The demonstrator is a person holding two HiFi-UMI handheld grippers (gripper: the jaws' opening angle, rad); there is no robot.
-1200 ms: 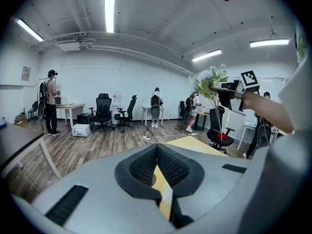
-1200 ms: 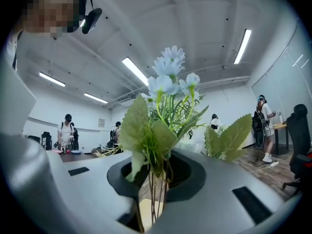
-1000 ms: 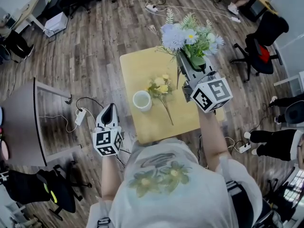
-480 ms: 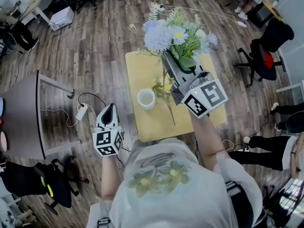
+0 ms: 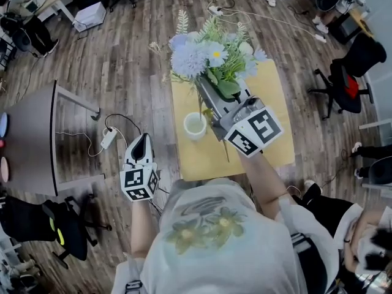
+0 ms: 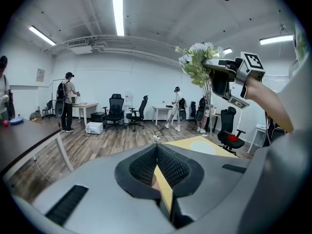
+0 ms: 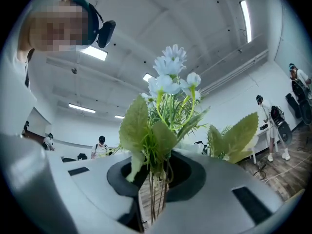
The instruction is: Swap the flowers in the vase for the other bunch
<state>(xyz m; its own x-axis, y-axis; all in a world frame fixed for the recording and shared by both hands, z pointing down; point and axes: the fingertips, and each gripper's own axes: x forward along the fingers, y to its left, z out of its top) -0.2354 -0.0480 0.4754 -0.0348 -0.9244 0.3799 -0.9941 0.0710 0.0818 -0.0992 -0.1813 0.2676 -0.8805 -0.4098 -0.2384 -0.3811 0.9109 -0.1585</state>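
The right tongs (image 5: 207, 89) grip the stems of the blue-and-white bunch (image 5: 205, 51) in mid-air over the table (image 5: 275, 97), upper centre of the frame, with the blooms fanning out beyond the tips. The white vase (image 5: 195, 126) stands on the table just left of those tongs. The left tongs (image 5: 140, 141), closed and empty, hang off the table's left side.

Smooth matt wooden table (image 5: 275, 146), smooth white vase (image 5: 195, 126), grainy plank floor (image 5: 122, 54)
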